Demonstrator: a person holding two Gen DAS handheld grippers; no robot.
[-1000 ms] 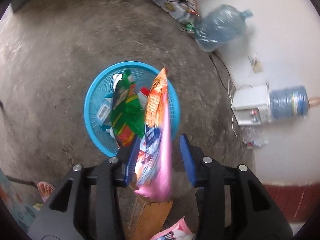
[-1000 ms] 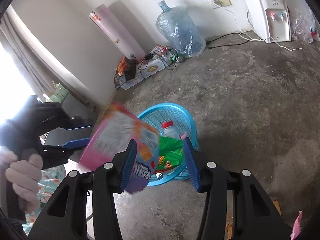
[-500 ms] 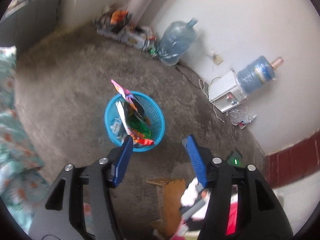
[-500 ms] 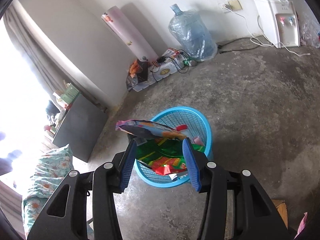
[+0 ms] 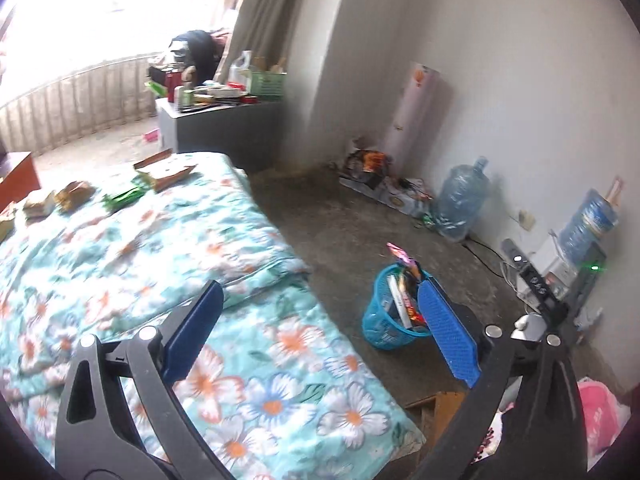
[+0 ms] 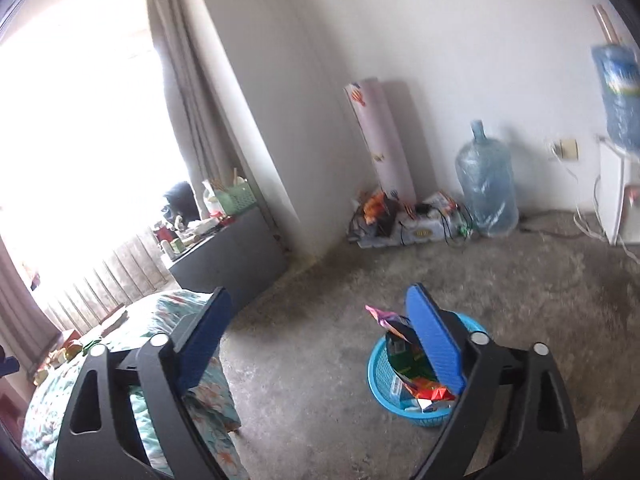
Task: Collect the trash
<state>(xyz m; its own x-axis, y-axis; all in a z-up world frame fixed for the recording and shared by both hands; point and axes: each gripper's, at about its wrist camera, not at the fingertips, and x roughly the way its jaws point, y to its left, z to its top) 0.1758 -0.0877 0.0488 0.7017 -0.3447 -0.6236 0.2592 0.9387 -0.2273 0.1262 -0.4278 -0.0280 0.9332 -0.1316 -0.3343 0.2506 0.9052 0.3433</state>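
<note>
Blue basket (image 6: 404, 406) on floor, stuffed w/ wrappers (image 6: 400, 344), long axes upright (pink one tilts left). Left gripper (image 5: 320, 320) & right gripper (image 6: 320, 336) both opening wide, nothing between.

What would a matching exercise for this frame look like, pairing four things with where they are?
Things:
1. blue basket
2. snack wrappers
3. clear water jug
4. rolled pink mat

Places:
A. lying on the floral bedspread
B. leaning upright against the white wall
C. on the concrete floor, full of packets
D. standing on the floor by the wall, next to a tangle of cables

Pairs: 1-C, 2-A, 3-D, 4-B
</note>
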